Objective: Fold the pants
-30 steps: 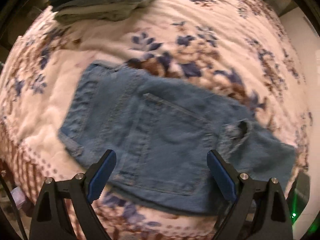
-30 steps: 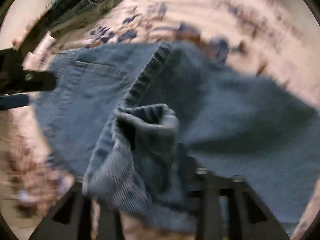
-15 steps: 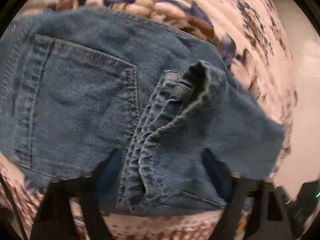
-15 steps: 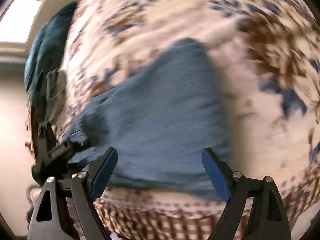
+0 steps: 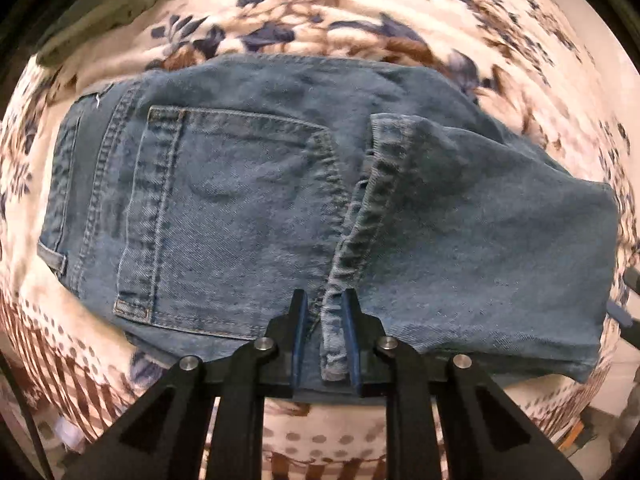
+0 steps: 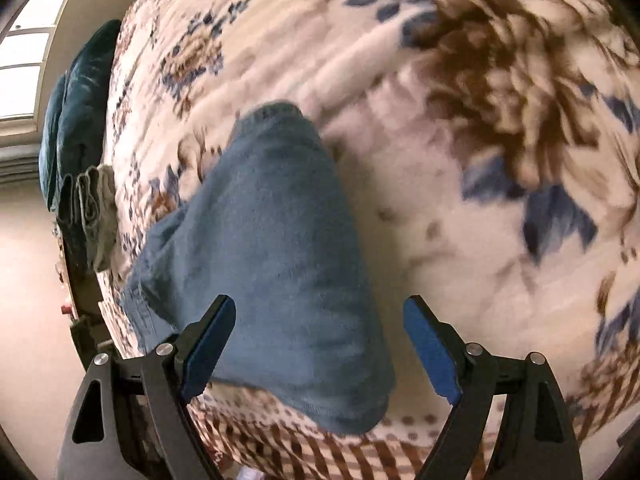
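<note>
Already hem-pinched: jeans under left gripper

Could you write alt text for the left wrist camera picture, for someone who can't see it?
The left tongs are closing on the hem of folded blue jeans, back pocket up, spread on a floral blanket.

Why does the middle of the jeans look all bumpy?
The hem edge folded over the jeans lies crooked and bunched, not flat. The left gripper is closing on that ridge near the flowery blanket.
</note>
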Available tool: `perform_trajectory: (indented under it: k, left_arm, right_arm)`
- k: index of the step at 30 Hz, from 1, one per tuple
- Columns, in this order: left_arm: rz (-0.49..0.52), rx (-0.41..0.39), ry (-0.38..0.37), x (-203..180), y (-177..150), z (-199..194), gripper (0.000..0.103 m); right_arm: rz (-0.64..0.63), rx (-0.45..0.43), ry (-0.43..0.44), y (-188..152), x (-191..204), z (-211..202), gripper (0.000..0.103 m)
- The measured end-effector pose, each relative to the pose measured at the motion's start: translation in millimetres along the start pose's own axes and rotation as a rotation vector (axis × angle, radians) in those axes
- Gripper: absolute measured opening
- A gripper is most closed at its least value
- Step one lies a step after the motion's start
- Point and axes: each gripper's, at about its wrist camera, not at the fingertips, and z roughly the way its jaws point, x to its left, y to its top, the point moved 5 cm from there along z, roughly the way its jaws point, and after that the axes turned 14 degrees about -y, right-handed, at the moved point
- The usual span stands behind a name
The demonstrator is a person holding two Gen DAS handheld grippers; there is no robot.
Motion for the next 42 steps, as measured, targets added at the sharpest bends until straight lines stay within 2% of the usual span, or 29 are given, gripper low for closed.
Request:
perform_trajectory:
  k: [2,4,5,7,8,10,12,13,15,16,17,18,20,23,26,27,29,32,35,39,42]
  left_arm:
    - [-0.023,0.017,-0.029,-0.5,6.6,-1.5,0.019]
    - [-0.031,0.002,-0.030,-1.9,14.3,-11.6,0.025]
    - [-0.032,-0.007,-0.037,-4.1,18.5,-16.2,0.031]
    - [-0.024,-0.036,-0.056,-14.4,28.5,-27.0,0.032]
    - [-0.012,-0.050,-0.046,-21.0,33.5,-31.9,0.035]
    - [0.015,-0.069,-0.043,-31.9,38.5,-37.7,0.036]
    - [0.024,-0.072,-0.042,-33.0,32.9,-42.7,0.038]
    - [0.013,-0.074,-0.077,-39.1,29.1,-48.1,0.038]
    - [-0.025,-0.066,-0.157,-44.2,15.0,-55.0,0.045]
    - [-0.041,-0.058,-0.195,-50.7,10.3,-53.8,0.046]
    - [-0.053,-0.052,-0.224,-56.7,7.2,-51.8,0.047]
    - [-0.068,-0.037,-0.249,-61.8,3.9,-46.9,0.048]
    - [-0.110,-0.006,-0.289,-65.3,-0.3,-32.4,0.048]
    - [-0.269,0.072,-0.418,-59.4,-17.4,-10.2,0.048]
    - [-0.465,0.113,-0.522,-44.4,-24.3,13.1,0.047]
    - [-0.481,0.112,-0.523,-41.1,-25.5,14.6,0.047]
    - [-0.476,0.089,-0.468,-34.6,-21.1,20.4,0.047]
    - [-0.456,0.068,-0.406,-29.6,-18.4,28.2,0.047]
    - [-0.425,0.063,-0.382,-35.3,-19.0,30.4,0.047]
    - [-0.430,0.058,-0.423,-40.9,-25.3,23.0,0.048]
    - [-0.427,0.064,-0.407,-40.9,-33.1,26.0,0.048]
  right_arm:
    - [-0.017,-0.040,0.003,17.8,10.2,-1.4,0.080]
    - [-0.052,-0.083,0.025,36.0,25.8,-2.4,0.058]
    - [-0.075,-0.097,-0.002,44.7,32.9,0.1,0.047]
    - [-0.134,-0.132,-0.042,61.3,45.3,8.3,0.038]
    - [-0.150,-0.133,-0.078,67.4,47.3,14.0,0.037]
    - [-0.169,-0.087,-0.165,73.8,42.7,30.0,0.036]
    - [-0.141,-0.053,-0.175,70.5,33.3,25.0,0.037]
    - [-0.118,-0.048,-0.147,64.3,30.1,13.7,0.039]
    - [-0.075,-0.042,-0.099,44.3,21.7,-9.5,0.040]
    - [-0.056,-0.041,-0.050,30.0,19.3,-21.6,0.041]
    - [-0.047,-0.035,-0.017,17.4,19.0,-28.8,0.046]
    - [-0.040,-0.020,0.015,1.7,20.1,-35.0,0.050]
    - [0.029,0.066,0.125,-33.8,22.9,-34.0,0.050]
    - [0.153,0.194,0.235,-72.1,22.9,-10.7,0.050]
    - [0.250,0.246,0.283,-87.3,27.2,14.6,0.050]
    - [0.271,0.255,0.309,-89.4,28.7,19.4,0.050]
    - [0.301,0.250,0.326,-85.3,35.6,28.2,0.050]
    - [0.291,0.238,0.254,-77.1,40.4,36.4,0.050]
    - [0.318,0.260,0.251,-77.1,43.7,40.2,0.050]
    - [0.306,0.268,0.245,-87.2,44.3,38.9,0.050]
    - [0.308,0.277,0.218,-93.8,32.0,47.2,0.050]
